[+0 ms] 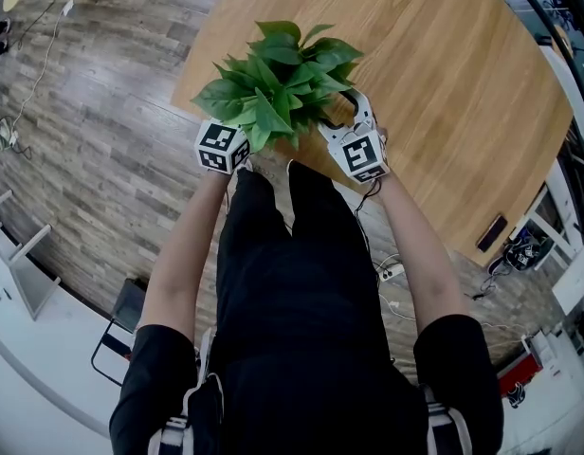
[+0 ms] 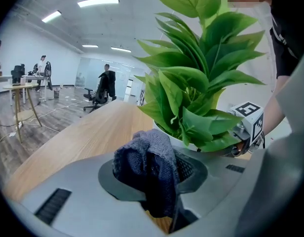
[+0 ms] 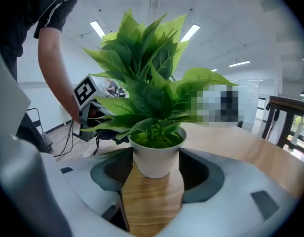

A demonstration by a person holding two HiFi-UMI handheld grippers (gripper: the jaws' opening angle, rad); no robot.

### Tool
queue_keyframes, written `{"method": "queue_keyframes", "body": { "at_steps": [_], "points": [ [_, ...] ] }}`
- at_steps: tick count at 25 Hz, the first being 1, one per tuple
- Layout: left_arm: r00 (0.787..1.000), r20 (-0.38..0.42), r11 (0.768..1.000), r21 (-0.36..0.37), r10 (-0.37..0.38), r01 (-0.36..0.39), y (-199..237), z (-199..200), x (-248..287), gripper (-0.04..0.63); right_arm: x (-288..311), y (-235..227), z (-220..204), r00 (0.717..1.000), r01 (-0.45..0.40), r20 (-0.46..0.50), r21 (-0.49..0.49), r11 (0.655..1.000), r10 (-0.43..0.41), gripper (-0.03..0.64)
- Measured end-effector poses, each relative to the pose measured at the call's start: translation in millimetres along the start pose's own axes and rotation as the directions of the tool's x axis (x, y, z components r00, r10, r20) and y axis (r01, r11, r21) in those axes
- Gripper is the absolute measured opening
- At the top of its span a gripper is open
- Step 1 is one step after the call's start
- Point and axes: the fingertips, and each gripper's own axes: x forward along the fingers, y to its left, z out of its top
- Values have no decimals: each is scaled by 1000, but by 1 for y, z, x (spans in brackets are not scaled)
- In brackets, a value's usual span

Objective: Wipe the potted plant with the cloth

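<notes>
On the left, the left gripper [image 2: 152, 176] is clenched on a bunched dark cloth [image 2: 142, 157], which bulges up between the jaws and hangs below them. It looks soft and limp, so it should mould to whatever it is pressed against. It sits just beside the plant [image 2: 196, 93], low on the plant's left side.

The plant stands in the middle, at the near edge of the table [image 1: 444, 83], over the floor [image 1: 102, 140]. Its leaves [image 1: 273, 83] look thin and springy. They will probably bend or tear under a hard push, so each wants support from below and a light stroke outward along its length. The whole plant looks light and top-heavy.

On the right, the right gripper [image 3: 154, 171] grasps the white pot [image 3: 156, 157], one pad against each side. The smooth, stiff wall is the sound place to hold, though likely slippery.

The crowded leaves overlap and screen the inner ones. The right gripper's cube sits close behind the foliage, limiting the cloth's sweep on that side. A cable [image 1: 392, 275] lies on the floor below the right arm.
</notes>
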Motion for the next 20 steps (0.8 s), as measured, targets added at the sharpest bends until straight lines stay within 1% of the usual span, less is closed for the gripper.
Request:
{"method": "queue_keyframes", "body": {
  "at_steps": [4, 8, 14, 20],
  "points": [
    [1000, -4, 1000, 13, -2, 2, -3, -8, -4, 137, 0, 2, -2, 999, 45, 0, 25, 999, -45, 275],
    [1000, -6, 1000, 4, -7, 7, -8, -11, -6, 135, -1, 4, -3, 997, 74, -2, 54, 996, -74, 275],
    [1000, -6, 999, -30, -12, 12, -9, -7, -6, 135, -5, 14, -3, 997, 77, -16, 68, 995, -76, 275],
    [1000, -7, 999, -37, -23, 23, -13, -9, -4, 135, -12, 27, -4, 996, 89, 3, 169, 982, -90, 275]
  ]
}}
